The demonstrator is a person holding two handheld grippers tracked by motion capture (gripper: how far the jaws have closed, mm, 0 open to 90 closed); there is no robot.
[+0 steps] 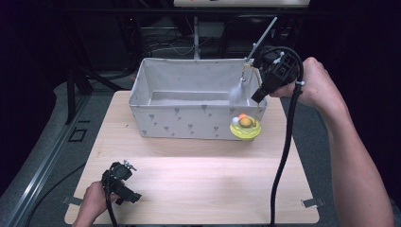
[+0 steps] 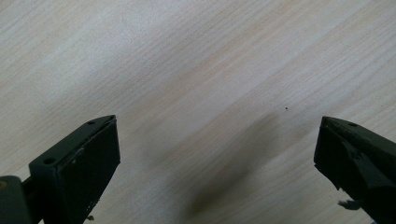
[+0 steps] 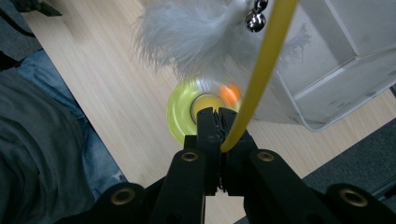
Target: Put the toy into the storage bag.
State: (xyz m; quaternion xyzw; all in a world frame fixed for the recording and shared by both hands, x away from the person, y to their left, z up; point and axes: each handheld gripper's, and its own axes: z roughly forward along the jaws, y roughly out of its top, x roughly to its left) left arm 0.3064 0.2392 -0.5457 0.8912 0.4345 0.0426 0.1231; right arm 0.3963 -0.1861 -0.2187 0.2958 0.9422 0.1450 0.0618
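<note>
The grey fabric bin (image 1: 189, 101) sits at twelve o'clock on the wooden table (image 1: 198, 175), apparently empty. The right gripper (image 1: 258, 94), clamped on the cat toy's yellow wire (image 3: 261, 70), dangles its round base (image 1: 245, 129) outside the bin's front corner, at two o'clock; judging by this, stowing remains. The left gripper (image 1: 130, 196) idles at seven o'clock, jaws apart.

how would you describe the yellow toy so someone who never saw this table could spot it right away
Start at the grey fabric bin at the far side of the wooden table, then go to its front right corner. There the yellow disc toy hangs on a yellow cord pinched in the right gripper. It carries small orange and white balls, with a grey feather and a bell above.
</note>
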